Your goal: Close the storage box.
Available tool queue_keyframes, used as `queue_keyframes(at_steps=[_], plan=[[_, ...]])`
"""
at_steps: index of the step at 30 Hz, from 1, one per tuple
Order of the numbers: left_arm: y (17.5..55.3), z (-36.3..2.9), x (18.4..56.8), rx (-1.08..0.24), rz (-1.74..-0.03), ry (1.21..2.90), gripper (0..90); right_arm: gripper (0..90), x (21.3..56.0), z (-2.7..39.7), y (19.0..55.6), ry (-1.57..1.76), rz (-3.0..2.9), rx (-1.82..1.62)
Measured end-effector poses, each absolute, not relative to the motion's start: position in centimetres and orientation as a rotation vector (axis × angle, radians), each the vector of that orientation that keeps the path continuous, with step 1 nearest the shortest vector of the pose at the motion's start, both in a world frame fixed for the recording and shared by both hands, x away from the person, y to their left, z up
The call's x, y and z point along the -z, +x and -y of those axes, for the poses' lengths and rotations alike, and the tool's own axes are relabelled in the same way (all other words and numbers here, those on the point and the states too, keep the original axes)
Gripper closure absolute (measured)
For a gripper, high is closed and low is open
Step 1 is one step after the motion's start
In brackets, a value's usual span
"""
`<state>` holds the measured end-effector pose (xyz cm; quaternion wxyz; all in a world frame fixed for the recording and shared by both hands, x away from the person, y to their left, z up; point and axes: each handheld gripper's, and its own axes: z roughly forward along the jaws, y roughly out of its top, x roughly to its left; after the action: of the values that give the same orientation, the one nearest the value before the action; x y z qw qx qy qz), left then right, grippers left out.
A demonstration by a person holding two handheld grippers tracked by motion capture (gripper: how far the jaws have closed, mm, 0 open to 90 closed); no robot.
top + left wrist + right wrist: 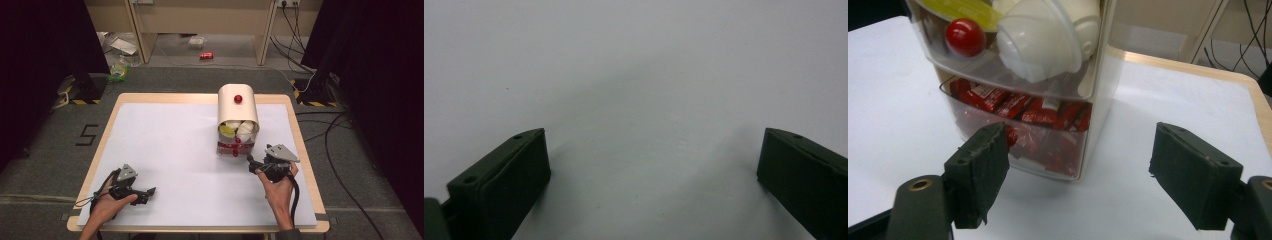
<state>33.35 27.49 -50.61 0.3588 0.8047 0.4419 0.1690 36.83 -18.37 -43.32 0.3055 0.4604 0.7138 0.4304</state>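
The right hand-held gripper stands wide open and empty; its jaws should centre on the lower drawer directly ahead before closing.

Cream drawer box, red knobs, red-wrapped sweets

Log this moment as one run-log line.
right tool: open, facing drawer box | left tool: open, over bare table | nothing held

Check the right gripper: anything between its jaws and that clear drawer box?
Nothing visible. The right gripper is open, just short of the clear drawer box, with bare white table between them. The red drawer knob faces it unobstructed.
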Motion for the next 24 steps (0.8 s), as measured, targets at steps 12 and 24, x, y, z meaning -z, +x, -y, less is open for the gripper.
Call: queue_keyframes(at_steps=[12, 24], plan=[[33.3, -27.5, 50.6, -0.444, -1.139, 2.078, 0.0, 23.2, 43.7, 18.7, 35.5, 1.232, -1.911, -1.14], [33.3, -27.5, 50.6, -0.436, -1.139, 2.076, 0.0, 23.1, 44.3, 18.7, 34.7, 1.215, -1.94, -1.113]])
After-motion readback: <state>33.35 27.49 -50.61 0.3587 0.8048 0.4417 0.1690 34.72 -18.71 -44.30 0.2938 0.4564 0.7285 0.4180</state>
